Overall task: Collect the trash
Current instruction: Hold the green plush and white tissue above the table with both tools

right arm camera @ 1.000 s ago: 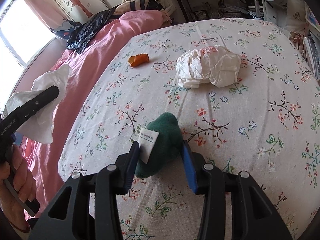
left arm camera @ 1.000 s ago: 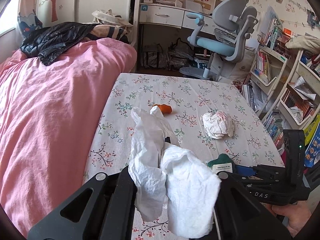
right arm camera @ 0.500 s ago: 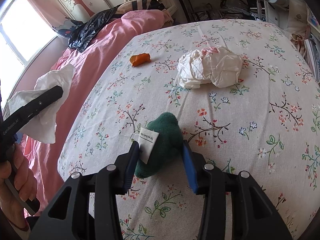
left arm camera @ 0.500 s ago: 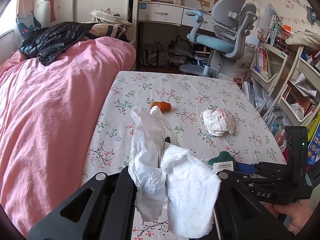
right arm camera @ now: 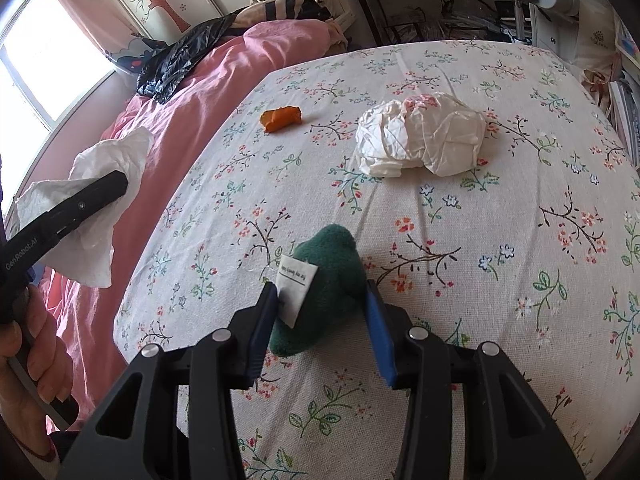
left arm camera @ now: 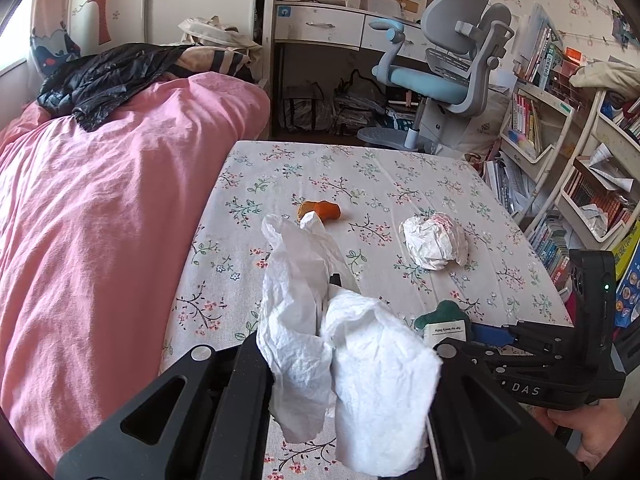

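Note:
My left gripper [left arm camera: 344, 360] is shut on a crumpled white tissue [left arm camera: 340, 344], held above the table's near left edge; it shows in the right wrist view [right arm camera: 80, 208] too. My right gripper [right arm camera: 322, 300] is shut on a green felt piece [right arm camera: 324, 284] with a white tag, low over the floral tablecloth [right arm camera: 480, 240]; it also shows in the left wrist view [left arm camera: 444, 316]. A crumpled white paper ball [right arm camera: 420, 140] [left arm camera: 434, 242] and an orange peel [right arm camera: 280, 118] [left arm camera: 322, 210] lie farther back on the table.
A pink quilt [left arm camera: 100, 220] with a black plastic bag [left arm camera: 108, 76] lies left of the table. A grey-blue desk chair [left arm camera: 448, 72] and a desk stand behind it. Bookshelves [left arm camera: 580, 160] line the right side.
Both grippers keep their hold. The left camera has drifted slightly back and the right one slightly nearer the table. The trash on the table has not moved.

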The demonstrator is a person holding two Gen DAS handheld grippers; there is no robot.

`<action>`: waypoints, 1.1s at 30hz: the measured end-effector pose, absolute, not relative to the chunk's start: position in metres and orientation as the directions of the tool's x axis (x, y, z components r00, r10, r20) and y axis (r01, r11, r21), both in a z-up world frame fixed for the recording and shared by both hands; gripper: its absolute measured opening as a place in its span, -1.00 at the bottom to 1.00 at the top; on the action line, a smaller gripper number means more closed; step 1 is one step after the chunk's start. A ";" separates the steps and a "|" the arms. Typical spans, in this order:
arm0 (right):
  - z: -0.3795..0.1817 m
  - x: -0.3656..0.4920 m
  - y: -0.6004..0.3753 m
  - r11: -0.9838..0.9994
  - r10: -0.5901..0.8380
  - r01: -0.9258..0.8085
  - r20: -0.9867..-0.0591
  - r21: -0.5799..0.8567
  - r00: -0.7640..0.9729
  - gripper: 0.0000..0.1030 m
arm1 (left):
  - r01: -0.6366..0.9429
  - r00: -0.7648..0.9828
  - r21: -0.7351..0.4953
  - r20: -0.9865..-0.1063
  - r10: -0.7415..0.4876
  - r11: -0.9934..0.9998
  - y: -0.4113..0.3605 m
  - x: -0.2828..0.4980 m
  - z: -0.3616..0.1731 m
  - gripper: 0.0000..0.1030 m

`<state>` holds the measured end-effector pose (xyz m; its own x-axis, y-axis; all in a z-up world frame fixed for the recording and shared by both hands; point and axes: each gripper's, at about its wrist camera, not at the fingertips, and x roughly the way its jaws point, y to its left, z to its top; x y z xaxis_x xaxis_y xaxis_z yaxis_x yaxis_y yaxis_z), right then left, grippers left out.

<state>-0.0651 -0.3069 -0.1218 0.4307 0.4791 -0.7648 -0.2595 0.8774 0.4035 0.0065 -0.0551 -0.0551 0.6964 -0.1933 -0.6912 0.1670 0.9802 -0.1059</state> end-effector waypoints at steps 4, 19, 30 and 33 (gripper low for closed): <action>-0.122 -0.065 -0.307 0.877 0.479 -0.260 -0.765 0.403 0.431 -0.15 | 0.172 0.694 -0.104 -0.693 -0.195 0.980 -0.057 0.006 -0.057 -0.87; -0.122 -0.065 -0.307 0.878 0.479 -0.260 -0.765 0.403 0.431 -0.15 | 0.172 0.694 -0.104 -0.693 -0.195 0.980 -0.058 0.006 -0.057 -0.87; -0.122 -0.065 -0.307 0.878 0.478 -0.260 -0.765 0.403 0.431 -0.15 | 0.173 0.694 -0.103 -0.693 -0.195 0.980 -0.059 0.006 -0.057 -0.87; -0.122 -0.065 -0.307 0.878 0.478 -0.260 -0.765 0.403 0.431 -0.15 | 0.173 0.694 -0.103 -0.693 -0.196 0.980 -0.058 0.006 -0.057 -0.87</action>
<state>-0.0654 -0.3068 -0.1219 0.4309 0.4785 -0.7651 -0.2598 0.8777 0.4026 0.0062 -0.0584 -0.0569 0.6937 -0.1956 -0.6932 0.1728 0.9795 -0.1035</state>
